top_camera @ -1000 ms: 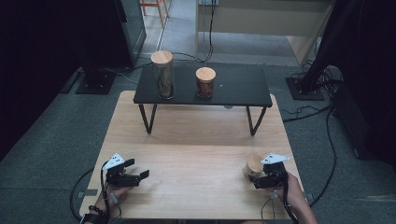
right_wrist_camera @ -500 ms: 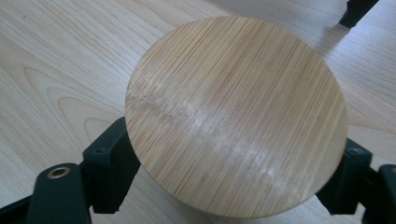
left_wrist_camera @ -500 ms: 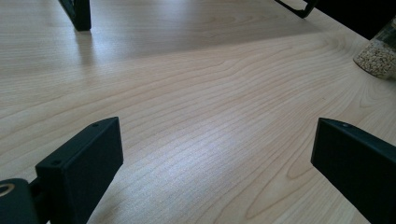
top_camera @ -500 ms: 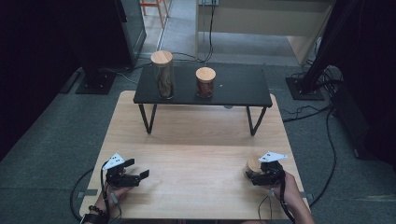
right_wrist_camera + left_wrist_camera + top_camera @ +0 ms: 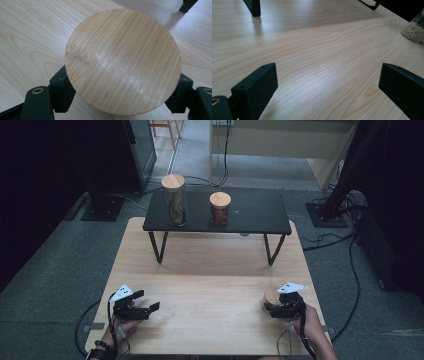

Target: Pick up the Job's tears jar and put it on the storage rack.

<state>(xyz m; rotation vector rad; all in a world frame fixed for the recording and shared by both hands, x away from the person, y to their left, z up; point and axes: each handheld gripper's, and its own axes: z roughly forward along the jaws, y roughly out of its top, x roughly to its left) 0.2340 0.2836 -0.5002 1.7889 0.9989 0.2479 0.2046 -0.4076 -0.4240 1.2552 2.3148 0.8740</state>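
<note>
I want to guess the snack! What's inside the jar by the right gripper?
Small pale grains fill the bottom of the jar, seen from the left gripper view. From above, its round wooden lid covers everything inside.

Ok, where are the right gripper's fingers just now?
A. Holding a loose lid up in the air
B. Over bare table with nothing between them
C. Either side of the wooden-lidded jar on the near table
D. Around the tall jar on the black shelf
C: in the right gripper view the right gripper has one black finger at each side of the jar under its round wooden lid, on the wooden table.
</note>
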